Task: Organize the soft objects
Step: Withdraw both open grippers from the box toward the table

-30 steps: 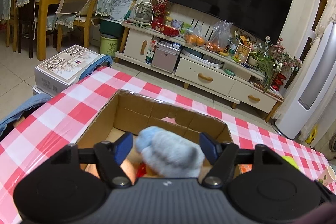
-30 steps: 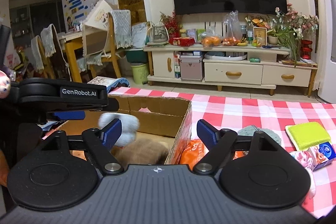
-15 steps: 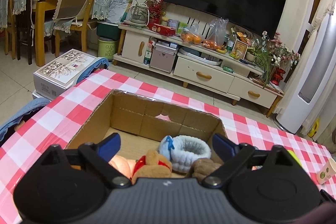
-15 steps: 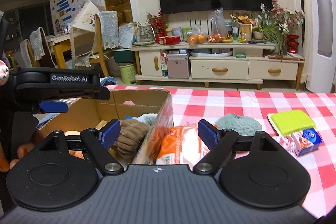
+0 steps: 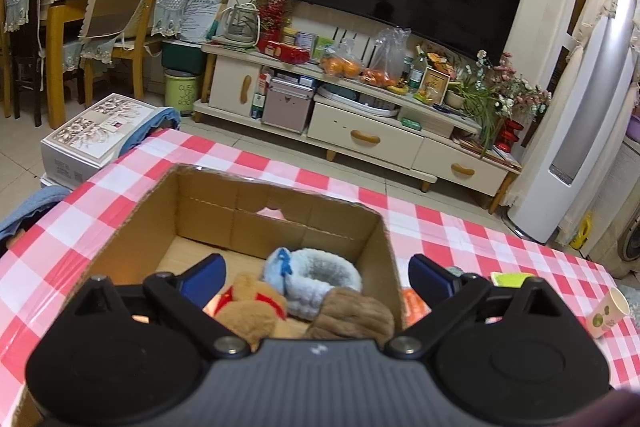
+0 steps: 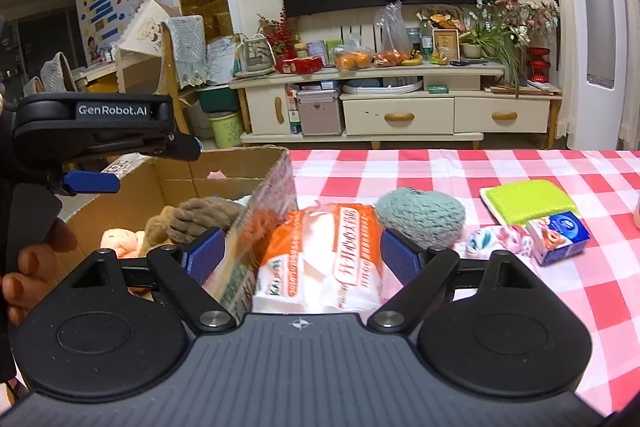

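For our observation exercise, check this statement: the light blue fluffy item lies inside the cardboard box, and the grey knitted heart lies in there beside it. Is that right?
Not quite. The light blue fluffy item does lie inside the cardboard box, but the grey knitted heart lies outside it on the checked tablecloth, behind the orange tissue pack. The right wrist view shows this.

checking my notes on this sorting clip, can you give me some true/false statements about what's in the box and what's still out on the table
1. The blue fuzzy item lies inside the cardboard box. True.
2. The left gripper grips the blue fuzzy item. False: its fingers are opening, with nothing pressed between them.
3. The orange and white pack is inside the box. False: it lies on the checked tablecloth, just outside the box wall.
4. A green sponge lies on the tablecloth. True.
5. The grey-green knitted item is held by the right gripper. False: it lies on the cloth beyond the open fingers.
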### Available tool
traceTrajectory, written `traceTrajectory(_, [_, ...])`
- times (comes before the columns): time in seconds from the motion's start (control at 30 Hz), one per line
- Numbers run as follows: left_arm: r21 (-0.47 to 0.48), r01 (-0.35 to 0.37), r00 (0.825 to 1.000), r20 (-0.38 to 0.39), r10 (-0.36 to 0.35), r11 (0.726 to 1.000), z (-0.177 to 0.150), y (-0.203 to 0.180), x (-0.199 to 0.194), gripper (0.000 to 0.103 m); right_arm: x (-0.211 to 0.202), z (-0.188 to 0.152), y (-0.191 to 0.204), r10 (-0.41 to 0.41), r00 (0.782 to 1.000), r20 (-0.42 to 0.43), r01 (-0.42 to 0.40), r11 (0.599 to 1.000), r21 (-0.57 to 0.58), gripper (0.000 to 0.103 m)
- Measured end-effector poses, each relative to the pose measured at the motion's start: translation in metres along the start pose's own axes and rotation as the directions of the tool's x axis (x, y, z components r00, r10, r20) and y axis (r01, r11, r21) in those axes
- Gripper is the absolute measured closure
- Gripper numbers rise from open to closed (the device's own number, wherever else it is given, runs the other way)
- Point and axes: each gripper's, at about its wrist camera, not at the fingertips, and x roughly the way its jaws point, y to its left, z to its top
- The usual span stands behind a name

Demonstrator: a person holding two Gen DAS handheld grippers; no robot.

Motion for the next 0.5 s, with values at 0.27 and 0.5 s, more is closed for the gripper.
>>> traceTrajectory(0.27, [0.038,0.022,1.000,0.004,-0.022,0.999,-0.007,-0.020,-0.002,0.001,-0.004,-0.003,-0.003,-0.037,0.999,0.004,0.037,0.999,0.020,0.000])
traceTrajectory(0.5, [0.053,0.049,0.999,0.007,-0.049,0.997,-0.011,-0.035,-0.002,0.001,-0.008,-0.008,-0.009,-0.082,0.997,0.014,0.081,0.996,0.043,0.000])
